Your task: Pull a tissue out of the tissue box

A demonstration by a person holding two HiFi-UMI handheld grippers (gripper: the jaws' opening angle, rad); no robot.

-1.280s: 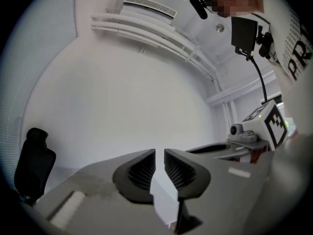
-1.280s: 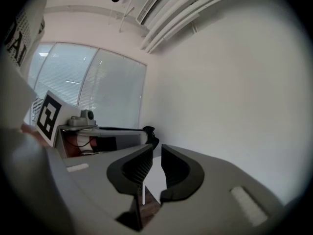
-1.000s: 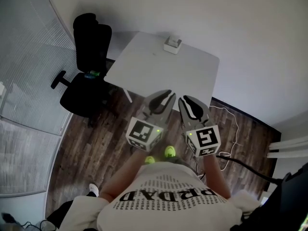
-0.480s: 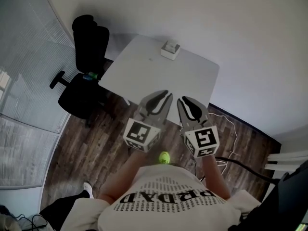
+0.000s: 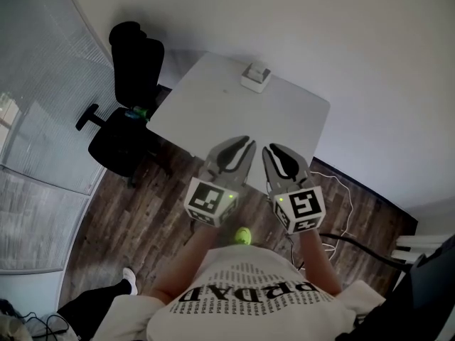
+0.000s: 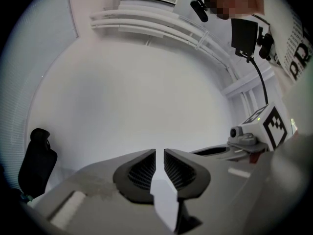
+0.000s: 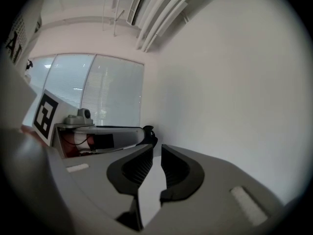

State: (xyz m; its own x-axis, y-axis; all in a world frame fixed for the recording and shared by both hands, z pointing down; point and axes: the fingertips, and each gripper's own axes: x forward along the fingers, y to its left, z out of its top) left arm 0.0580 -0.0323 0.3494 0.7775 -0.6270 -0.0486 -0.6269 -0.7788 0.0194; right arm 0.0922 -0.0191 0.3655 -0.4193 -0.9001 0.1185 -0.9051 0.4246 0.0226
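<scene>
A small white tissue box (image 5: 255, 77) stands at the far edge of the white table (image 5: 213, 112), close to the wall. Both grippers are held side by side over the wooden floor, short of the table's near edge and pointing roughly level at it. The left gripper (image 5: 247, 142) (image 6: 160, 153) shows a narrow slit between its ribbed pads, with nothing in it. The right gripper (image 5: 273, 148) (image 7: 156, 148) stands the same way, empty. The tissue box is far from both and is not visible in either gripper view.
A black office chair (image 5: 128, 112) stands at the table's left side, beside a glass wall with blinds (image 5: 35, 119). Cables (image 5: 334, 190) trail on the floor at the right. The person's green shoe (image 5: 243, 235) shows below the grippers.
The person has stepped toward the table, and both grippers have moved forward together. Their jaws look the same as before.
</scene>
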